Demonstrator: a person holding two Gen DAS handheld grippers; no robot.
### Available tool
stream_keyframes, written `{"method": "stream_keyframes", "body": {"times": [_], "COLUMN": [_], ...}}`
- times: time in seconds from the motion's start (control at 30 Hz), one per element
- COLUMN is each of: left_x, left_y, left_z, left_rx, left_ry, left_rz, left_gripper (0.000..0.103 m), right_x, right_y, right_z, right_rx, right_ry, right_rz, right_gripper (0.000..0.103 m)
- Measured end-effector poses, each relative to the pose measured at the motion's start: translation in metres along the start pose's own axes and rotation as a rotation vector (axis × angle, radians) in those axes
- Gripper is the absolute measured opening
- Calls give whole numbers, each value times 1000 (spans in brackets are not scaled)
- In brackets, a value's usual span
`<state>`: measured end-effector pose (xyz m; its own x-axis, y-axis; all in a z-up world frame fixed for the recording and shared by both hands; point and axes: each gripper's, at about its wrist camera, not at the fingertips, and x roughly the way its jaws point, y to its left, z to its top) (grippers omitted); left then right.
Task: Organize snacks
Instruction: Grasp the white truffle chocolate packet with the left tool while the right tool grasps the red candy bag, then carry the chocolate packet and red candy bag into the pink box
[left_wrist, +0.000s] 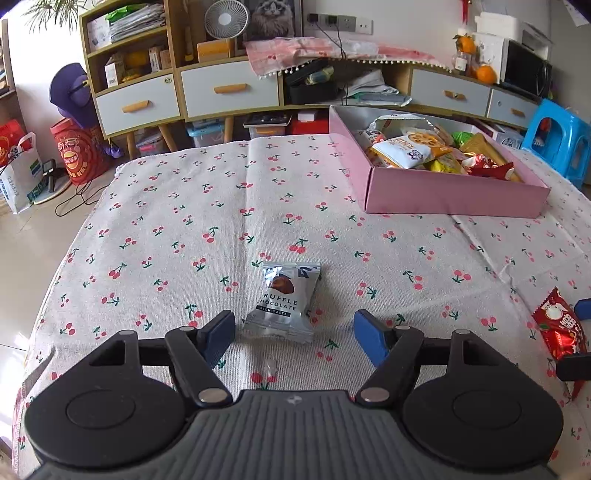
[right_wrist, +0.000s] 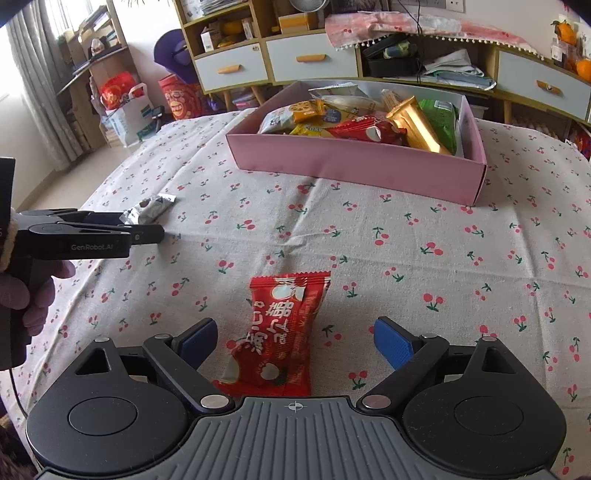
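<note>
A silver truffle chocolate packet (left_wrist: 283, 302) lies on the cherry-print tablecloth, just ahead of and between the open fingers of my left gripper (left_wrist: 294, 334). It shows small in the right wrist view (right_wrist: 149, 209). A red snack packet (right_wrist: 277, 338) lies between the open fingers of my right gripper (right_wrist: 294, 343), and shows at the right edge of the left wrist view (left_wrist: 561, 328). Neither gripper holds anything. The pink box (left_wrist: 454, 194) with several snack packets stands further back on the table; it also shows in the right wrist view (right_wrist: 347, 162).
The left gripper (right_wrist: 110, 232), held in a hand, shows at the left of the right wrist view. A sideboard with drawers (left_wrist: 229, 88) stands behind the table. A blue stool (left_wrist: 563, 142) is at the far right. Bags (left_wrist: 22, 166) sit on the floor at left.
</note>
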<state>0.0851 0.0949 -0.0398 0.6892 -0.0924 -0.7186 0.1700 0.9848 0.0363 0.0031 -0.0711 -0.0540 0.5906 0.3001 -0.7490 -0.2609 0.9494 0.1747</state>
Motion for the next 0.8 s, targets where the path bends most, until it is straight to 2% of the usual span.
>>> {"method": "stream_keyframes", "body": {"times": [0.2, 0.4, 0.63, 0.8], "left_x": [2, 2, 0, -1], "left_y": [-5, -7, -5, -2], "left_z": [4, 6, 6, 8], "left_rx": [9, 8, -25, -74], "left_ry": [-8, -8, 9, 34], "left_rz": [15, 31, 54, 53], "left_gripper": [59, 35, 34, 33], "right_x": [1, 1, 0, -1], "right_y": [7, 13, 13, 13], "right_z": [1, -3, -1, 2], "right_rx": [-21, -82, -77, -70], "right_ry": [7, 5, 7, 26], "right_rz": [5, -34, -43, -25], "right_gripper": [87, 71, 39, 36]}}
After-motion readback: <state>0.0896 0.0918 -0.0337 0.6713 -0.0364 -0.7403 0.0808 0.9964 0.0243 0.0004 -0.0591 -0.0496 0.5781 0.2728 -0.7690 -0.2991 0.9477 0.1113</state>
